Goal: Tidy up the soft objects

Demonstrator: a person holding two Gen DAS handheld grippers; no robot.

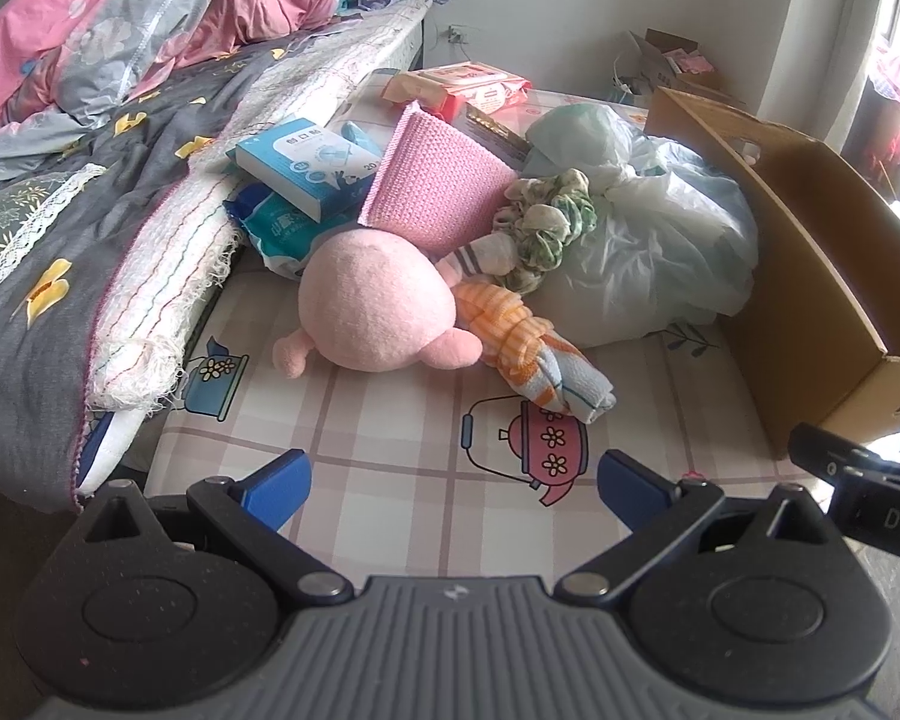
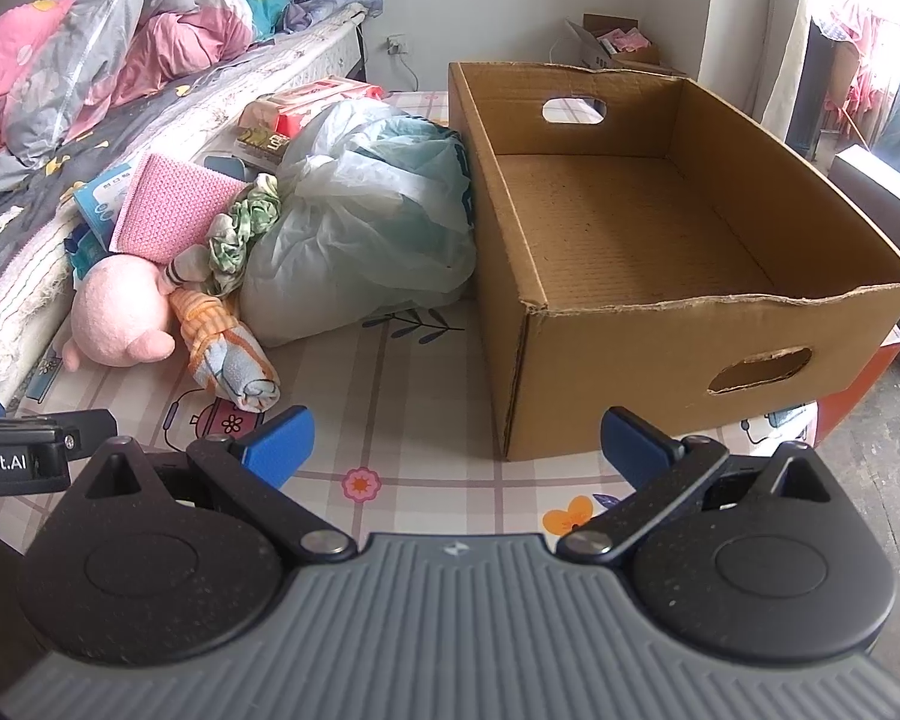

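Both tools stand wide open and hold nothing: the left tool [image 1: 453, 483] hovers low in the frame over the checked, teapot-printed table [image 1: 390, 438], and the right tool [image 2: 457, 441] hovers likewise at the bottom of its own view. In the left wrist view the soft things lie heaped at mid-frame: a pink plush toy [image 1: 372, 312] on the table, a rolled orange-striped cloth [image 1: 531, 348] touching its right side, a pink knitted cloth [image 1: 444, 180] propped behind it, and a green-and-white scrunchie [image 1: 546, 222] resting against a tied plastic bag [image 1: 648, 240]. A blue-and-white box [image 1: 309, 165] sits to the upper left of the pink cloth. In the right wrist view the open cardboard box [image 2: 660, 324] fills the right half, its inside bare, with the bag just beside its left wall.
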